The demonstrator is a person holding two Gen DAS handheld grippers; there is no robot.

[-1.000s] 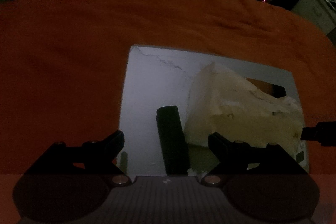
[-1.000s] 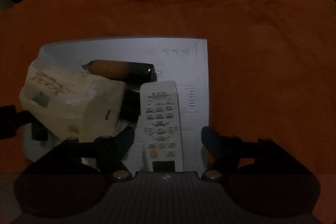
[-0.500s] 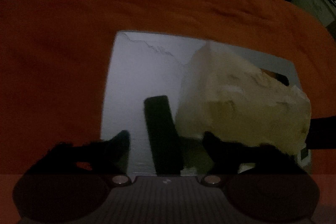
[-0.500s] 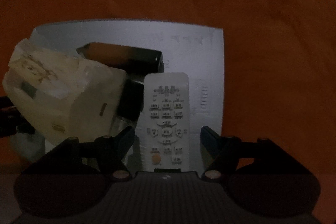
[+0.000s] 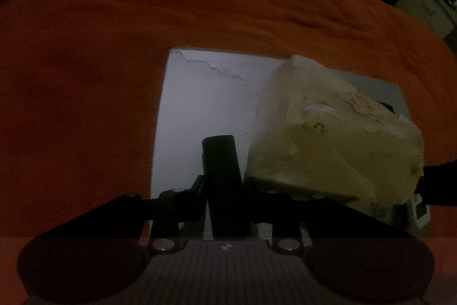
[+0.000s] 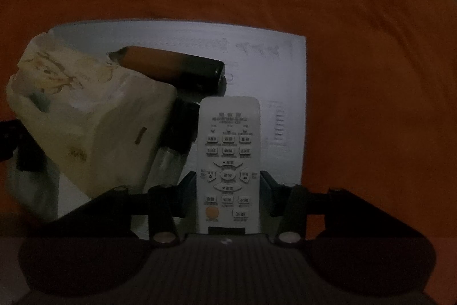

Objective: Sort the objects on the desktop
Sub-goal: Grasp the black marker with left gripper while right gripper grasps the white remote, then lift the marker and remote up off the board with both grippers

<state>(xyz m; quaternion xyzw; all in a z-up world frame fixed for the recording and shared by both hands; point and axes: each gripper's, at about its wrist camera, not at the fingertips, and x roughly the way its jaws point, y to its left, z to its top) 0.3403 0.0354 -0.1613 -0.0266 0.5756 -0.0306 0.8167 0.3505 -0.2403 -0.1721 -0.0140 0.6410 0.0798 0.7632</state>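
Observation:
In the left wrist view my left gripper [image 5: 223, 185] is shut on a flat black bar-shaped object [image 5: 221, 162] that lies on a white sheet of paper [image 5: 197, 105]. In the right wrist view my right gripper [image 6: 227, 182] is shut on a white remote control [image 6: 228, 150] with an orange button, lying on the same paper [image 6: 257, 53]. A pale crumpled tissue pack [image 5: 328, 139] sits between them; it also shows in the right wrist view [image 6: 85, 127].
A brown and black cylinder [image 6: 174, 67] lies behind the tissue pack. The paper rests on an orange cloth [image 5: 85, 76] that covers the table [image 6: 371, 76]. Dark room and chairs lie beyond the far edge.
Both grippers moved forward and closed: the left jaws shut on the black object, the right jaws shut on the white remote.

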